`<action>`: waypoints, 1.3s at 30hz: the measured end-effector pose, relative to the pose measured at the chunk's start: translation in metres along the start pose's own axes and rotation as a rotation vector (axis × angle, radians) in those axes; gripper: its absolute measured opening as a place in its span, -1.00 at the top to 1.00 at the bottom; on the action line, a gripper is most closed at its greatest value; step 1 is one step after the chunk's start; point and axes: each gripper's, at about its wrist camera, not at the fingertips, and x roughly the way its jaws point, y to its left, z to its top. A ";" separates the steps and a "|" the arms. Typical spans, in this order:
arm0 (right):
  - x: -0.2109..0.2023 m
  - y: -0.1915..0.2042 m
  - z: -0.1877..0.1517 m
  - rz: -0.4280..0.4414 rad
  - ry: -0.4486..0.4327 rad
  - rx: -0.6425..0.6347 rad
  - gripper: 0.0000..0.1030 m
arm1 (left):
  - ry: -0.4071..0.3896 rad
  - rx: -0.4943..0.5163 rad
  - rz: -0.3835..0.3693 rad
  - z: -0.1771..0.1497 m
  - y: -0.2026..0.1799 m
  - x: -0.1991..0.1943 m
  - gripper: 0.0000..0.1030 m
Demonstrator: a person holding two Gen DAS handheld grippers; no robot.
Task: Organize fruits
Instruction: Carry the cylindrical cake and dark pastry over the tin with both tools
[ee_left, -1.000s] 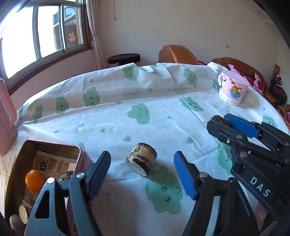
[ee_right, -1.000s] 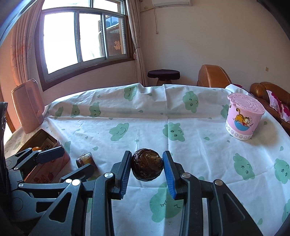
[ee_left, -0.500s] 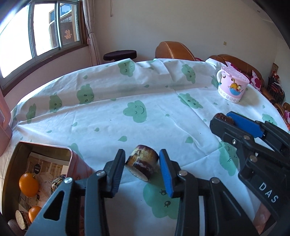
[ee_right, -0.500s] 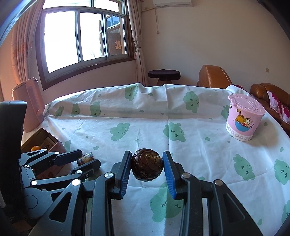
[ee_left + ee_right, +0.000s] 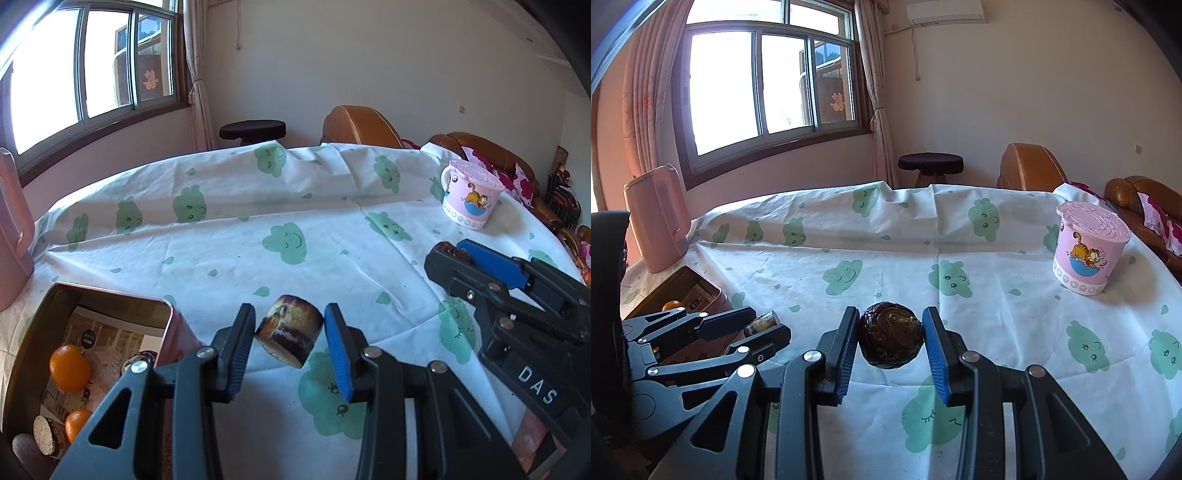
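My left gripper (image 5: 289, 322) is shut on a short brown cylinder-shaped fruit piece (image 5: 290, 334) low over the cloud-print tablecloth (image 5: 280, 229); I cannot tell whether the piece touches the cloth. The same left gripper (image 5: 757, 325) shows in the right wrist view, next to the tin box (image 5: 701, 291). My right gripper (image 5: 890, 332) is shut on a dark brown round fruit (image 5: 889, 341), held above the cloth. It also appears as the right gripper (image 5: 454, 253) at the right edge of the left wrist view. The open tin box (image 5: 110, 295) holds two oranges (image 5: 69, 367) and other pieces.
A pink lidded mug (image 5: 1087, 247) stands on the table's far right. A pink jug (image 5: 659, 218) stands at the far left, behind the tin. A dark stool (image 5: 931, 164) and brown sofa (image 5: 1030, 166) lie beyond the table's far edge.
The left jaws have come together from wide apart onto the brown cylinder piece, and the left view has tipped up slightly. The right gripper and its round fruit have kept still.
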 end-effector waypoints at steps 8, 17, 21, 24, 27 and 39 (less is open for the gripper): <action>-0.007 0.004 -0.001 0.006 -0.037 -0.017 0.27 | -0.056 -0.013 0.009 -0.001 0.003 -0.010 0.21; -0.014 0.006 -0.001 0.003 -0.072 -0.025 0.27 | -0.104 -0.025 0.020 -0.002 0.005 -0.020 0.21; -0.016 0.006 -0.001 0.001 -0.085 -0.027 0.27 | -0.126 -0.029 0.028 -0.002 0.005 -0.023 0.21; -0.018 0.007 -0.002 -0.001 -0.097 -0.029 0.27 | -0.143 -0.031 0.035 -0.002 0.006 -0.027 0.21; -0.020 0.007 -0.002 -0.003 -0.109 -0.032 0.27 | -0.157 -0.032 0.040 -0.003 0.006 -0.030 0.21; -0.027 0.009 -0.003 -0.013 -0.147 -0.036 0.27 | -0.195 -0.045 0.047 -0.005 0.008 -0.038 0.21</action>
